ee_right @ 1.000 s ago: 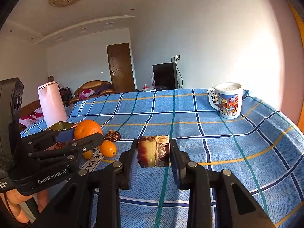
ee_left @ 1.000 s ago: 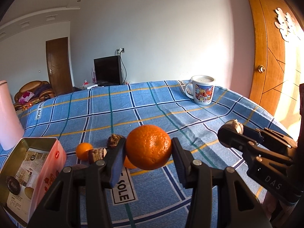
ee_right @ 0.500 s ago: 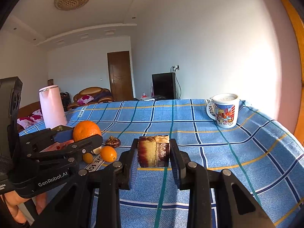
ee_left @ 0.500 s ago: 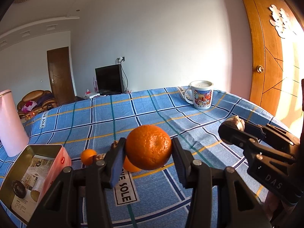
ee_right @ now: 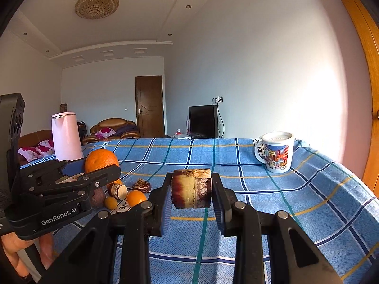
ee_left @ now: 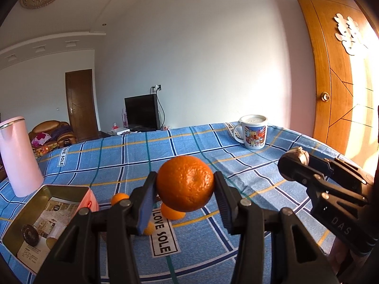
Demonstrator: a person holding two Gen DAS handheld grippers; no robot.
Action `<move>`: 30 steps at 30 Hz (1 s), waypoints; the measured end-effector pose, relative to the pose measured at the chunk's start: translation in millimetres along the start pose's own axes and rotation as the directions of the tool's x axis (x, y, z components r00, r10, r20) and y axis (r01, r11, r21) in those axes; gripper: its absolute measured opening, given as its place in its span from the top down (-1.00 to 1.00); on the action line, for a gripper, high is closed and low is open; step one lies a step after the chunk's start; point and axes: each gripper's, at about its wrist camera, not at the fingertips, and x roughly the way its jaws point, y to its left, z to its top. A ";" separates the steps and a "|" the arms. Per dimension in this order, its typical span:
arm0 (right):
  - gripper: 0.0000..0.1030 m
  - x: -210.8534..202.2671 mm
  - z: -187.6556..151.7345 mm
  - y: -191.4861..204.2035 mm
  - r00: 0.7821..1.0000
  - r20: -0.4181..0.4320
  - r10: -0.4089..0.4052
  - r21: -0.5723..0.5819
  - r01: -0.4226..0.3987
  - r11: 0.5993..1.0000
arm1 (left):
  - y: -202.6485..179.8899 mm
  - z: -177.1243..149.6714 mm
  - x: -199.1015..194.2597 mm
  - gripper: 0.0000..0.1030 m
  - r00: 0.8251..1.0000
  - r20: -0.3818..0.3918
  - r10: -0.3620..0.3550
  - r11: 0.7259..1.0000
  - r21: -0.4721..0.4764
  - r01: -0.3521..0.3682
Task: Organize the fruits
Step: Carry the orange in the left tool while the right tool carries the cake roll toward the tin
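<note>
Left tongs [ee_left: 185,185]: pinching a large orange [ee_left: 185,183] between both fingers, held clear above the bench [ee_left: 236,165]. The orange fills the gap fully; both pads are in contact with its sides.

Right tongs [ee_right: 191,190]: pinching a short cut cane segment [ee_right: 191,188], yellowish with dark reddish skin, also held above the bench. Cut face is turned toward the camera. In the left wrist view the same tongs enter from the right edge, with the segment's end showing at the tip.

Bench surface: covered by a blue checked cloth [ee_right: 308,201] with white printed labels.

Just beyond the left tongs, on the cloth: a loose cluster of fruit. Small oranges [ee_right: 136,197] lie there, touching or just beside one another; a second cut cane piece [ee_right: 117,190] and a dark brown wrinkled fruit [ee_right: 141,185] sit close behind them. A dull purplish round fruit [ee_right: 98,197] lies partly hidden behind the left tongs' finger.

Left of the cluster: an open pink tin box [ee_left: 47,215], with printed paper and a dark round item inside.

Behind the tin: a pink kettle [ee_left: 20,156], upright.

Far right of the bench: a patterned mug [ee_left: 254,131], upright, well apart from the fruit.

Beyond the bench: a television [ee_left: 141,112], a brown sofa [ee_left: 51,132], a dark door [ee_left: 81,101].
</note>
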 end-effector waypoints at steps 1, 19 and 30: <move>0.37 -1.7 -0.2 0.4 1.000 0.008 -0.001 -0.002 0.001 1.000 | -0.3 0.0 -1.6 0.05 1.000 0.007 0.001 1.000 0.004 -0.001; 0.37 -3.2 9.6 24.0 1.000 0.018 0.011 -0.039 -0.011 0.999 | 26.6 -4.6 -14.4 0.05 0.999 0.012 0.030 0.999 -0.024 -0.030; 0.37 29.5 29.0 87.1 0.974 -0.059 0.218 -0.032 -0.220 0.975 | 98.1 -15.4 -35.6 0.05 0.991 -0.009 0.135 0.983 -0.124 -0.135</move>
